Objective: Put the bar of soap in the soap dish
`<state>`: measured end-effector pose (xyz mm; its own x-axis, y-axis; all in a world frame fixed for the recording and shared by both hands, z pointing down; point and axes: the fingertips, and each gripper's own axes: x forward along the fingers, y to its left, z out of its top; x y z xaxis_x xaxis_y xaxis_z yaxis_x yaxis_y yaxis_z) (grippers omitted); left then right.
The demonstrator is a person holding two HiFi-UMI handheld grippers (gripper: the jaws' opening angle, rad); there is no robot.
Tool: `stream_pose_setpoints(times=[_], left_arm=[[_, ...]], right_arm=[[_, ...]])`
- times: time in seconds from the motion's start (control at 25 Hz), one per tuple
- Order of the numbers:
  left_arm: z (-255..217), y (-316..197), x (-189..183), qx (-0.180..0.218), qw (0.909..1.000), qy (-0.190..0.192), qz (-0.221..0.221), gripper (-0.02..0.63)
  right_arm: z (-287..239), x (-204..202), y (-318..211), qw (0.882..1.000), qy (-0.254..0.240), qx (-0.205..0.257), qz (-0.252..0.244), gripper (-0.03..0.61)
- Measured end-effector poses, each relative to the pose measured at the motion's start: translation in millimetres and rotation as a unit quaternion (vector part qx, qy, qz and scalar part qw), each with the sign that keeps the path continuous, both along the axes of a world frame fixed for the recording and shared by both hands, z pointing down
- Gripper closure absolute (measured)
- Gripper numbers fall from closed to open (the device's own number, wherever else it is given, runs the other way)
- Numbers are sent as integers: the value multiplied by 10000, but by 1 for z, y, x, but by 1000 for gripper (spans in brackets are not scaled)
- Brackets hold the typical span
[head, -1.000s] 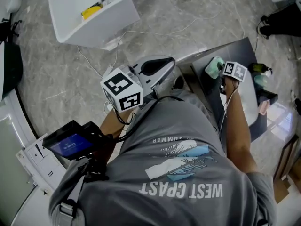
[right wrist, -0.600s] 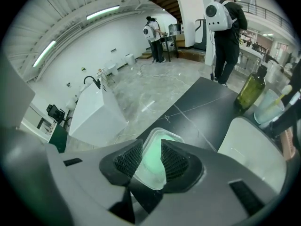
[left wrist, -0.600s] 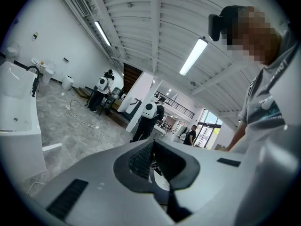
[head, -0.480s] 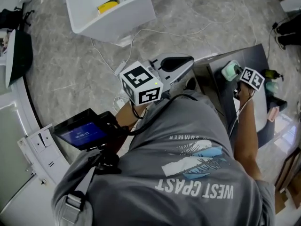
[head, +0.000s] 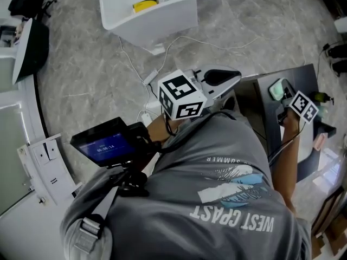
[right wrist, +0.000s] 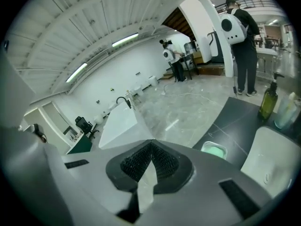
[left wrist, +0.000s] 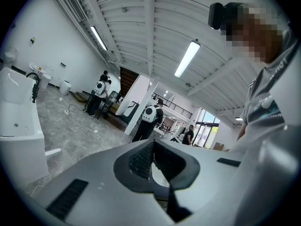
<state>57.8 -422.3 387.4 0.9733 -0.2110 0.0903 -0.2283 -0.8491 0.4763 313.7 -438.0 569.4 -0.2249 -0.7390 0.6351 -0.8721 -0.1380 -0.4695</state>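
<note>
A green bar of soap [right wrist: 214, 152] lies inside the pale soap dish [right wrist: 204, 144], which stands on a dark bench [right wrist: 237, 119] just beside a white sink [right wrist: 275, 166]. A green bottle [right wrist: 266, 103] and a paler one [right wrist: 285, 111] stand beyond the sink. The right gripper [right wrist: 151, 144] hangs above the bench, angled down and clear of the dish. Its fingers [right wrist: 135, 163] have just been closing and now meet at the tips with nothing between them. The left gripper [left wrist: 152, 143], held level in front of the person's chest and well apart from the dish, also has its fingers [left wrist: 141, 159] tip to tip and empty. In the head view the person's grey T-shirt [head: 217, 199] fills the lower frame, and the right forearm [head: 286, 161] crosses the bench, covering part of the sink. A small lit screen [head: 105, 143] juts out at the person's left. On the marble floor [head: 81, 64] beyond stands a white tub [head: 162, 20] holding a yellow item [head: 145, 6], with white cables [head: 179, 39] running between it and the bench. People with white backpacks [right wrist: 240, 29] stand in the hall behind. A second ago the right gripper's marker cube [head: 302, 106] sat tight beside the dish; it has since drawn slightly back, leaving the soap in plain view, while the left gripper has kept its place before the chest
</note>
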Motion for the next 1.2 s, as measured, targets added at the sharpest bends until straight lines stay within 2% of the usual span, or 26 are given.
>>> stream_pose_setpoints(times=[0.2,0.48,0.64,0.84,0.92,1.0,1.08,1.2], left_arm=[[7,5,-4,70,10000,9,31,606],[12,14,3,88,9997,49,233,606],[3,20,12,119,9992,82,362,606],[-9,18,21,189,9985,58,514,606],[-10,43,23,193,9979,17,621,606],[-2,93,27,210,9966,-68,792,606],[12,139,37,210,9948,-182,976,606],[24,179,64,177,9930,-220,1147,606]], right_arm=[[-51,-36,-17,9959,-69,798,-430,571],[-131,-73,-20,9803,150,1748,-908,571],[-179,-81,-9,9689,351,2214,-1050,571],[-249,-102,0,9450,893,2824,-1390,571],[-267,-111,30,9374,1012,2998,-1451,571],[-273,-117,87,9312,1135,3166,-1407,571],[-261,-109,144,9293,1241,3256,-1219,572],[-250,-84,194,9281,1434,3267,-1062,572]])
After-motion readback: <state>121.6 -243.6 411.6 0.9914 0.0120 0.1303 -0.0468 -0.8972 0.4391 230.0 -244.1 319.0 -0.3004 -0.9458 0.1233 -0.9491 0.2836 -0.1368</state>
